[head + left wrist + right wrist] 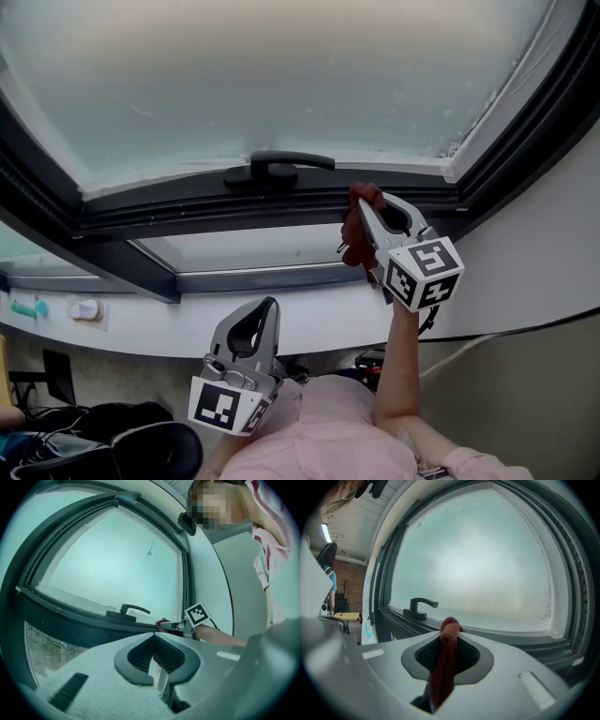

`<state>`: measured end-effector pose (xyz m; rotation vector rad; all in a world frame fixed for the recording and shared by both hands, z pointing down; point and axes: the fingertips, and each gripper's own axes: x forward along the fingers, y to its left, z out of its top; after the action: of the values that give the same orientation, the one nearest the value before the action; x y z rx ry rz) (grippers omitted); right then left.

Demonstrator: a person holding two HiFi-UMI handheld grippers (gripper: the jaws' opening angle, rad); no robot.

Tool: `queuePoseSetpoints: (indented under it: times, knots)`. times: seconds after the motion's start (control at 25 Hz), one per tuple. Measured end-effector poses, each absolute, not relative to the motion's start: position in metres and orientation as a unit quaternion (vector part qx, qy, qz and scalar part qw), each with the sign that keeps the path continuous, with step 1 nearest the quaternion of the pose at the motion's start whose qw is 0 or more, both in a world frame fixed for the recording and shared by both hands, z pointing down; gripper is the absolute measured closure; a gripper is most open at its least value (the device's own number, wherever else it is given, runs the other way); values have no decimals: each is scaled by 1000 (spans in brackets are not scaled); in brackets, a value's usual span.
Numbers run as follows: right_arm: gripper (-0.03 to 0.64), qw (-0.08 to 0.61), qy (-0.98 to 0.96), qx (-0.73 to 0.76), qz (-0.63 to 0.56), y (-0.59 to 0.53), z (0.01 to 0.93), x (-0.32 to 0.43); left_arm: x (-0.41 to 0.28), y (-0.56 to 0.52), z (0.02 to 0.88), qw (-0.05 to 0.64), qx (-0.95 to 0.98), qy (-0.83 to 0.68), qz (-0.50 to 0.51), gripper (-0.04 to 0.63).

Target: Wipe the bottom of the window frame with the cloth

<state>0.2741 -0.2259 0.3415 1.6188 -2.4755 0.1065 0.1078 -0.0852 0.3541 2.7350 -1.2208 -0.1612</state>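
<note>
A frosted window pane (281, 84) fills the top of the head view, set in a dark window frame (187, 214) whose bottom rail carries a black handle (278, 168), with a white ledge (141, 330) below and a pale wall at the right crossed by a thin cable (525, 326). The right gripper (367, 199) is raised on an outstretched arm to that bottom rail, just right of the handle, with a red cloth (356, 234) bunched at its tip and hanging down its near side. Whether the cloth presses on the rail cannot be told here. The left gripper (269, 305) is held low near the person's pink sleeve (328, 433), well apart from the frame. The left gripper view shows what the head view does not: its two jaws are together with nothing between them. It also gives a side look at the right gripper's marker cube (198, 614) and the cloth end up at the rail beside the handle. The right gripper view settles the grip — its jaws are clamped narrow on the cloth, which runs up between the ridged pads and ends in a knot-like fold above them, with the handle beyond to the left. Only this view takes in the room at far left, where a strip light (326, 532) hangs on a ceiling.
</note>
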Motion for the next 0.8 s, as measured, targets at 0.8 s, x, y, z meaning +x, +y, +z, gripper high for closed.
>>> queuePoseSetpoints:
  times: [0.8]
  knots:
    - [555,95,-839,535,17,-226,339,273,143,-101,348,66,923,-374,-61,595]
